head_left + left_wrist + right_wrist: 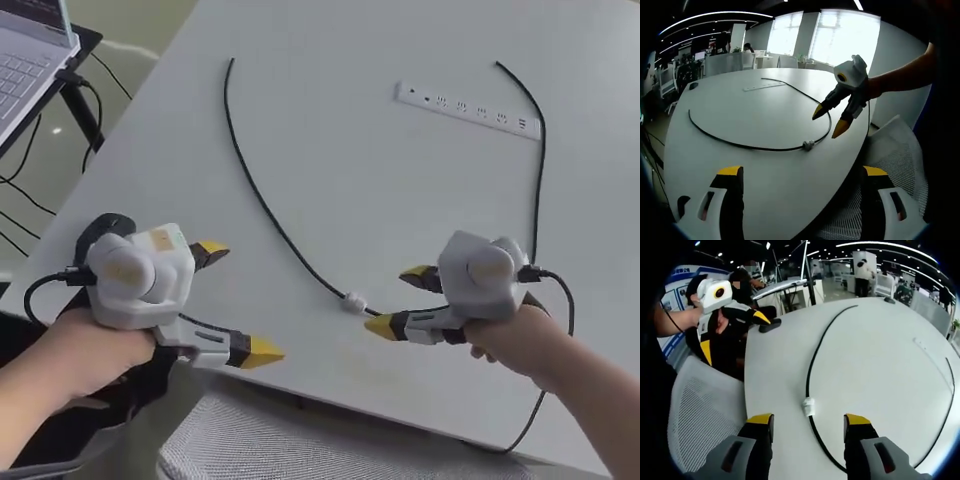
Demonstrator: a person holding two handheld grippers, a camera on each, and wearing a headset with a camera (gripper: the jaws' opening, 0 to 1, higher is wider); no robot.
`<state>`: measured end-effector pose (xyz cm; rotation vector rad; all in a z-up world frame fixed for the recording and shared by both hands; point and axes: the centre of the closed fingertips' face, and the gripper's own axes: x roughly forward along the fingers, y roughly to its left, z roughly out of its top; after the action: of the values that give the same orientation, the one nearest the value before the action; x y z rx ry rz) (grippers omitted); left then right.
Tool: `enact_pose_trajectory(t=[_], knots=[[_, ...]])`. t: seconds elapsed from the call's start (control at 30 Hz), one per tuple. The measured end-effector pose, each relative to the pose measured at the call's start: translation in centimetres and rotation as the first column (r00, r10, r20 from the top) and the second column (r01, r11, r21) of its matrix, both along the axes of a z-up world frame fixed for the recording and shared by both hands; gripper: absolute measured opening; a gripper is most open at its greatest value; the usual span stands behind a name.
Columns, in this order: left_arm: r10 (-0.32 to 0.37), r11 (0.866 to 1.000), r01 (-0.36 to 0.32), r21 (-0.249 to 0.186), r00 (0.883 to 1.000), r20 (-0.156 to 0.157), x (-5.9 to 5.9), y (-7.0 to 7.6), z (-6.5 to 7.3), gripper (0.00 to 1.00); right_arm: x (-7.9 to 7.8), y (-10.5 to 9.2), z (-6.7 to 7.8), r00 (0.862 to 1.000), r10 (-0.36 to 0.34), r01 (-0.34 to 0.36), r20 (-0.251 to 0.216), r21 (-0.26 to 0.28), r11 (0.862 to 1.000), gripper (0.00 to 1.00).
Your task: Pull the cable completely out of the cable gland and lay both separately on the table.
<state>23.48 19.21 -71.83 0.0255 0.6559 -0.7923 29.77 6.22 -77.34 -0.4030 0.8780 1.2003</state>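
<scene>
Left tongs (240, 298) at lower left and right tongs (398, 298) at lower right hover over the table (350, 170) edge, tips pointing inward, both wide open and empty. Between them lies the cable gland (352, 302), on the cable (270, 215), which arcs toward upper left.

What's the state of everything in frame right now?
cable: slack on the table, threaded through the cable gland, not held
cable gland: on the cable, resting on the table, not gripped
left gripper: open, empty
right gripper: open, empty, close to the cable gland
laptop: lid open
power strip: flat on the table
</scene>
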Motion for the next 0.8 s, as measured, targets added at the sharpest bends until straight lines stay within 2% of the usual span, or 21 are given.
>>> enact_pose_trajectory(t=[0.3,0.47,0.8], knots=[[-0.003,1.000,0.003,0.018,1.000,-0.006,-0.3,0.3,-0.2,0.96,0.0,0.3,-1.4,0.998,0.058,-0.059,-0.021,-0.042,0.997,0.48],[0.000,1.000,0.001,0.023,1.000,-0.011,-0.2,0.6,-0.3,0.96,0.5,0.7,-1.9,0.997,0.064,-0.066,-0.031,-0.050,0.997,0.44],[-0.003,1.000,0.003,0.025,1.000,-0.017,-0.1,0.6,-0.5,0.95,-0.1,1.4,-3.6,0.992,0.113,-0.119,-0.062,-0.089,0.989,0.37]])
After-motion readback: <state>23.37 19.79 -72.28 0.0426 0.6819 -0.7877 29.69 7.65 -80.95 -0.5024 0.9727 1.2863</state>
